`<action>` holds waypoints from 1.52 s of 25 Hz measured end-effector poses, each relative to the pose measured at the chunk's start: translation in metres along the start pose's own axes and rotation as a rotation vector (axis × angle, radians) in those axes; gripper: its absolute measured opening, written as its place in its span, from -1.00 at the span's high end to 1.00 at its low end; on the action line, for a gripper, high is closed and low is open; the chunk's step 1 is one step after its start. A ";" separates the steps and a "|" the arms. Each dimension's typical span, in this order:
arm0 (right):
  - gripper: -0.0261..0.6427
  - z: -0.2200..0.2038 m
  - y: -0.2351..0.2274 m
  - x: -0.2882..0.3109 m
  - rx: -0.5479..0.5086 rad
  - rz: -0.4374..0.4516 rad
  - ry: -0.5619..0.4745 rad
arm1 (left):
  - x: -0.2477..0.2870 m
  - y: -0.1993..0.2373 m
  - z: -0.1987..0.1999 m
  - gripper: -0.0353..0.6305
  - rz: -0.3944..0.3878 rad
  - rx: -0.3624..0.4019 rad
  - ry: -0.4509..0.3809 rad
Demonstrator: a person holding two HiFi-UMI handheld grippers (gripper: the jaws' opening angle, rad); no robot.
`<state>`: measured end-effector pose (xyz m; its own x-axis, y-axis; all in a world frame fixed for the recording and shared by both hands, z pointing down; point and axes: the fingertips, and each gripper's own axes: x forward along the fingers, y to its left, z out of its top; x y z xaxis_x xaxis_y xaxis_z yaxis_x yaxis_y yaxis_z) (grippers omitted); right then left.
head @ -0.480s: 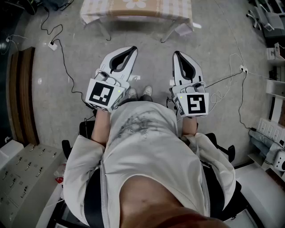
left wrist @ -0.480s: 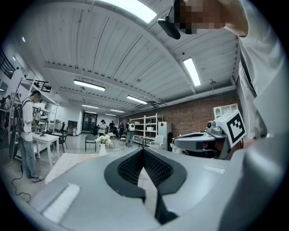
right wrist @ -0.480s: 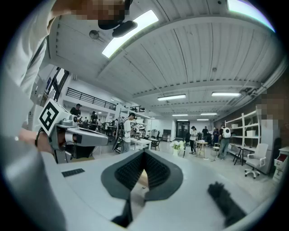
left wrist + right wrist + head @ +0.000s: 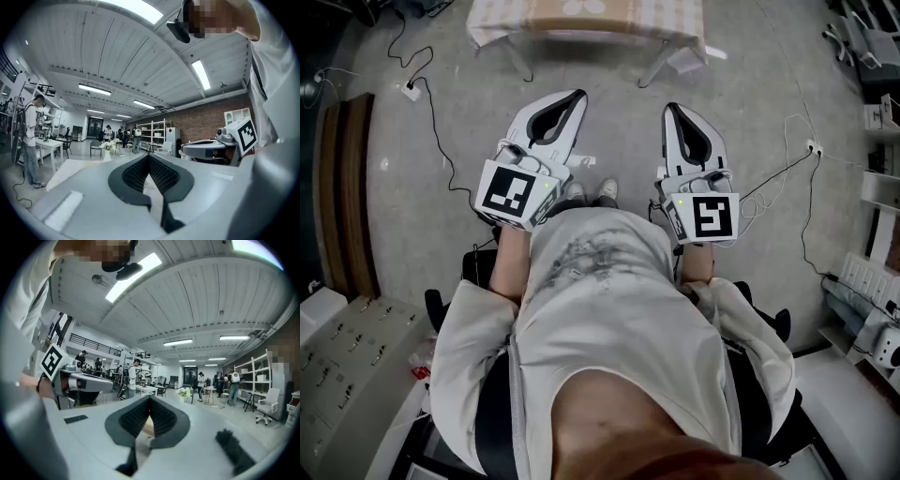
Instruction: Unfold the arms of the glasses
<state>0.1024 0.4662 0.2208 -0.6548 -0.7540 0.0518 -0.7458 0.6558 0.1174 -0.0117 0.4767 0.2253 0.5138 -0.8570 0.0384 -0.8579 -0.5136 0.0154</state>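
No glasses show in any view. In the head view my left gripper (image 4: pixel 577 97) and my right gripper (image 4: pixel 671 111) are held level side by side over the grey floor, in front of the seated person's lap. Both pairs of jaws meet at the tips with nothing between them. The left gripper view looks along its shut left gripper (image 4: pixel 149 157) into a large hall, with the right gripper's marker cube (image 4: pixel 246 134) off to the right. In the right gripper view the right gripper (image 4: pixel 150 400) is shut too, and the left gripper's marker cube (image 4: pixel 52 360) is at the left.
A table with a checked cloth (image 4: pixel 581 19) stands ahead at the head view's top edge. Cables and a power strip (image 4: pixel 411 91) lie on the floor to the left. The person's shoes (image 4: pixel 591 192) show between the grippers. Shelves (image 4: pixel 152 133) and several people stand far off in the hall.
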 end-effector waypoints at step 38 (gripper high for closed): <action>0.87 -0.022 -0.064 0.121 -0.014 -0.027 0.065 | 0.105 0.090 -0.018 0.87 -0.034 -0.060 0.020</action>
<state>0.0737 0.3321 0.2410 -0.6250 -0.7725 0.1126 -0.7609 0.6350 0.1332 -0.0353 0.3406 0.2486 0.5425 -0.8381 0.0566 -0.8393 -0.5381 0.0773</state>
